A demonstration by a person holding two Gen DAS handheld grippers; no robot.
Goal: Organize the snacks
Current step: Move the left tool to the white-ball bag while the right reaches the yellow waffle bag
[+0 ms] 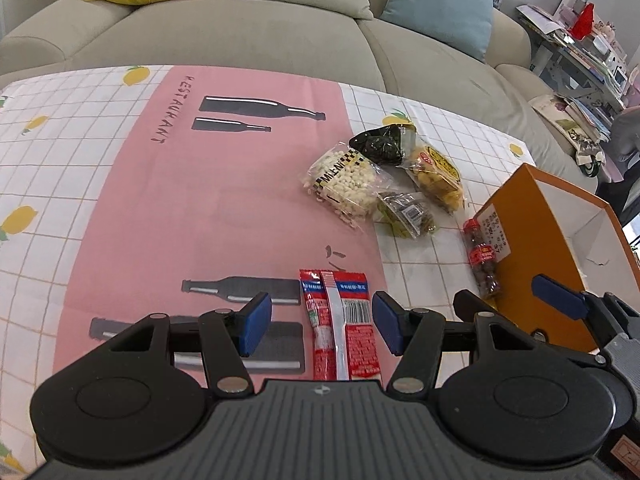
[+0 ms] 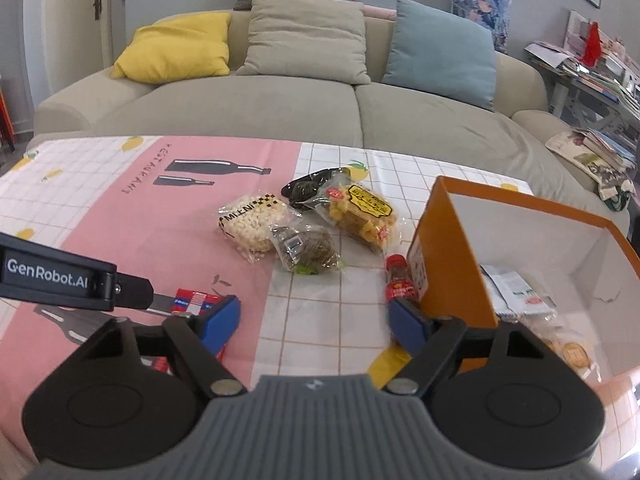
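Packet (image 1: 340,324), red, flat between wide-apart left jaws, pads clear of it.

1. The left gripper (image 1: 322,326) has black plastic linkage arms, silver round rivets and blue rectangular pads (image 1: 256,324).
2. A ribbed grey housing sits between two black round discs.
3. The right gripper (image 2: 318,322) matches it.
4. White "GenRobot.AI" lettering marks the black side bar.

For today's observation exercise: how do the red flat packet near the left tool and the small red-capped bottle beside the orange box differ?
The red flat packet is thin and opaque with printed text; the red-capped bottle is rounded and clear, showing dark contents. The packet lies on the pink part of the cloth, the bottle on the white grid, against the orange box. Both lie flat, outside the box, and carry red labelling.
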